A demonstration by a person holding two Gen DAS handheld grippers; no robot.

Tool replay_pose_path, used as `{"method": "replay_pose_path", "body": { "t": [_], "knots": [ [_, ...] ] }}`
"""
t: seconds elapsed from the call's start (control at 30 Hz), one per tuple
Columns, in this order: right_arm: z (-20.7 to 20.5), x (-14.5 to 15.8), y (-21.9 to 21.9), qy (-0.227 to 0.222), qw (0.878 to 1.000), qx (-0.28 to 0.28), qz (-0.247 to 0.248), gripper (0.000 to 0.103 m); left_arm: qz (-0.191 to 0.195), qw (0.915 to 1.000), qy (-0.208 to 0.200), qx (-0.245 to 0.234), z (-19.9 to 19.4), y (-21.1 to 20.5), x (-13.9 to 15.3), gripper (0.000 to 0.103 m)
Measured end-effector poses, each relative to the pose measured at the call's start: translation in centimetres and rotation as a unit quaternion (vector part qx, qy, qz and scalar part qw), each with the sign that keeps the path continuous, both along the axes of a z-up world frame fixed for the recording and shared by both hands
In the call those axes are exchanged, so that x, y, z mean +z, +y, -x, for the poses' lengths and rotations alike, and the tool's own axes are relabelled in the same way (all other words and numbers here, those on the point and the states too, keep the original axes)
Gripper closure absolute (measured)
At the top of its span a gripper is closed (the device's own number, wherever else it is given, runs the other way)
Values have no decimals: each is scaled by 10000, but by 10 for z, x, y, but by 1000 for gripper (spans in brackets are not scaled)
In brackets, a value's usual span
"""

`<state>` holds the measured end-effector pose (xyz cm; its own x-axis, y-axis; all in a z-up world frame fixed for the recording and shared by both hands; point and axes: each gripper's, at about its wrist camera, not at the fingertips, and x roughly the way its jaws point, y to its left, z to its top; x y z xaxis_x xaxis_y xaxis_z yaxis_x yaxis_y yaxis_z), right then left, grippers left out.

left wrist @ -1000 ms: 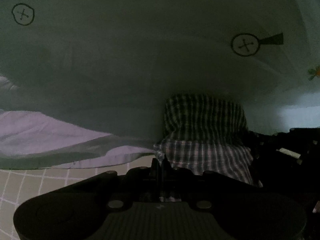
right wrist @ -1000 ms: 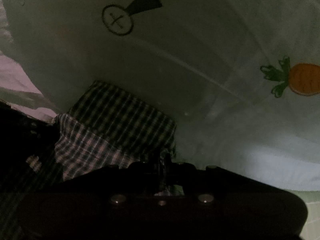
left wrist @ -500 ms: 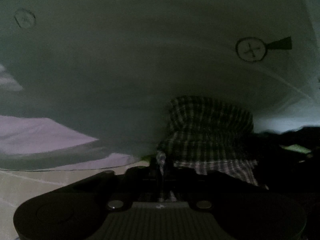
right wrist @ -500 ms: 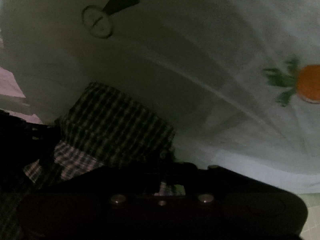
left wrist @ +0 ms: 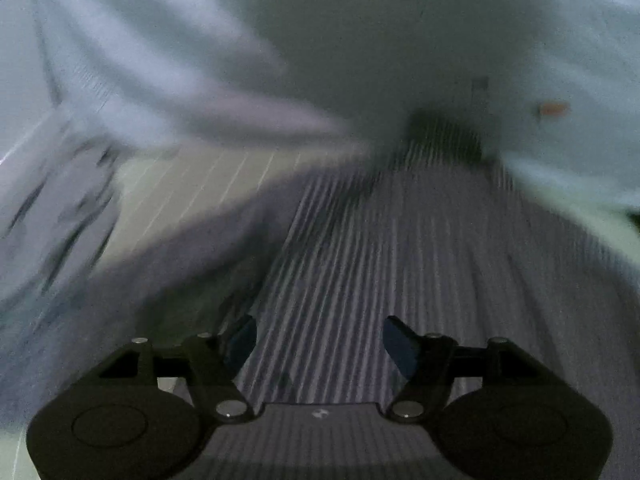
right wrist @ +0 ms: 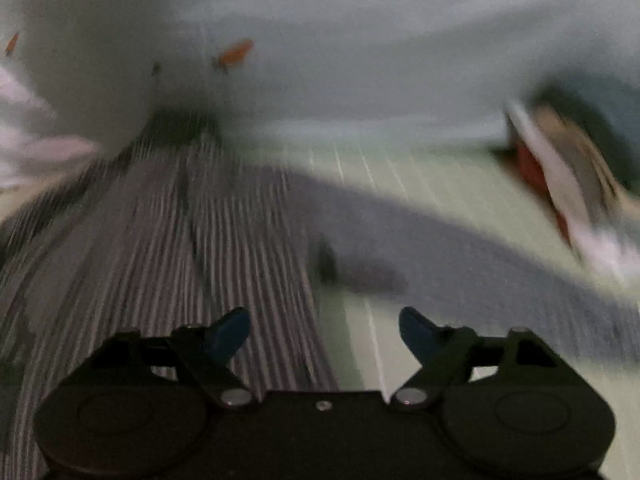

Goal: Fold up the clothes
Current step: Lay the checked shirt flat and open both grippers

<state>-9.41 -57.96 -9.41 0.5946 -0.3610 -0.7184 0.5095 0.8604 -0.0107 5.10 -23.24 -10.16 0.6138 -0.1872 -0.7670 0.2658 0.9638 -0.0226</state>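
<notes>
No readable writing. Left gripper [left wrist: 319, 336] and right gripper [right wrist: 323, 330], jaws spread and empty, hover low over blurred plaid garment [left wrist: 392, 264], lower centre.

The left gripper [left wrist: 319, 336] hangs with its jaws spread wide and nothing between them, over a checked garment [left wrist: 400, 264] smeared by motion blur. Pale sheeting [left wrist: 360, 40] fills the top; a light gridded surface [left wrist: 208, 184], perhaps a bedcover, shows at left.
</notes>
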Motion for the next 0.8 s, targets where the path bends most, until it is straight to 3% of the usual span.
{"method": "replay_pose_path", "body": {
  "t": [0.1,0.17,0.2,0.3,0.33,0.37,0.43,0.57,0.67,0.7,0.77,0.8],
  "knots": [
    [34,-20,9,272,9994,-84,-171,32,-164,9987,341,352,43,19,-13,32],
    [51,-30,11,404,9989,-79,-207,49,-108,9974,471,525,65,25,-19,32],
    [59,-32,11,444,9988,-57,-217,52,-80,9967,536,612,76,28,-22,32],
    [70,-34,9,478,9981,66,-391,60,-18,9969,423,666,87,22,-14,32],
    [72,-34,9,473,9978,102,-456,71,3,9970,378,679,90,19,-12,32],
    [74,-34,8,449,9976,132,-515,92,23,9970,333,693,94,17,-9,32],
    [79,-33,7,405,9973,183,-588,102,63,9971,243,720,101,12,-3,32],
    [86,-34,-4,261,9972,-8,-695,102,144,9969,64,773,114,3,7,32],
    [85,-31,-6,308,9972,254,-638,97,157,9967,56,790,116,-11,9,32],
    [87,-28,-7,271,9976,288,-572,90,206,9967,62,784,117,-15,9,32],
    [91,-22,-18,94,9987,117,-489,46,285,9966,88,762,119,-21,9,30],
    [94,-20,-27,-19,9989,-71,-462,36,304,9967,109,747,120,-24,9,30]
  ]
}}
